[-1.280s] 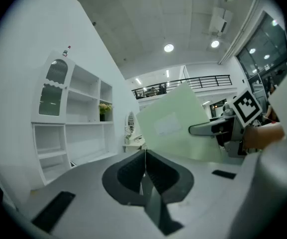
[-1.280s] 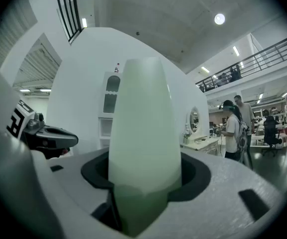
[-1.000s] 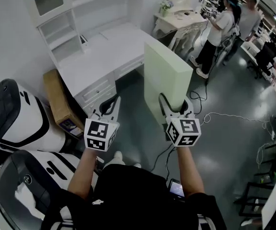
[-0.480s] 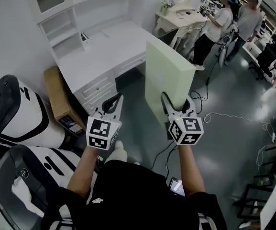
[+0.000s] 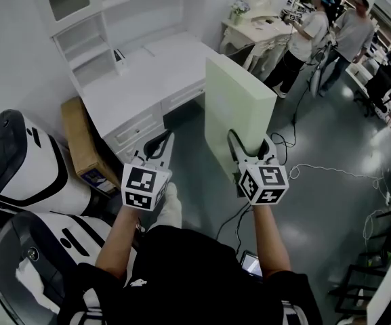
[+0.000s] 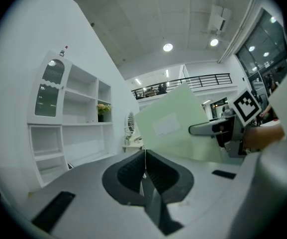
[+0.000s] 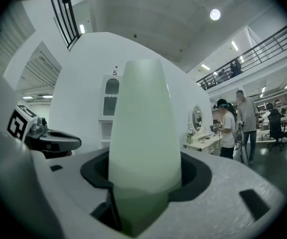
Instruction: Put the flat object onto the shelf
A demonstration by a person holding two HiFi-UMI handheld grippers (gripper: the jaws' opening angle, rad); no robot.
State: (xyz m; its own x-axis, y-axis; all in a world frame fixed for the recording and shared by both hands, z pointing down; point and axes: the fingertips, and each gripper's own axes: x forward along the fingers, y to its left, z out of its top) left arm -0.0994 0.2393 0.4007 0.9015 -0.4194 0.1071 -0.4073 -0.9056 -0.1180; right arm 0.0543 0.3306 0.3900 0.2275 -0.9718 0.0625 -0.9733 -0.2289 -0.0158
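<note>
Above the grey floor, just off the front corner of the white desk, I have a pale green flat board standing upright on its lower edge in my right gripper. The right gripper view shows the jaws spread around the thick board and pressing on both its faces, so the grip is firm. The board rises well above the jaws, and its far edge overlaps the desk's front edge in the head view.

My left gripper hangs beside it, a little apart, over the floor in front of the desk drawers. Its own view shows the two jaws closed together with nothing between them, and the board and the right gripper off to its right.

A white shelf unit with open compartments stands along the desk's back edge, well apart from the board. A brown cardboard box leans at the desk's near end. Rounded white machines sit at the lower left. Two people stand far off near a cream dressing table, and a pale cable trails across the floor
</note>
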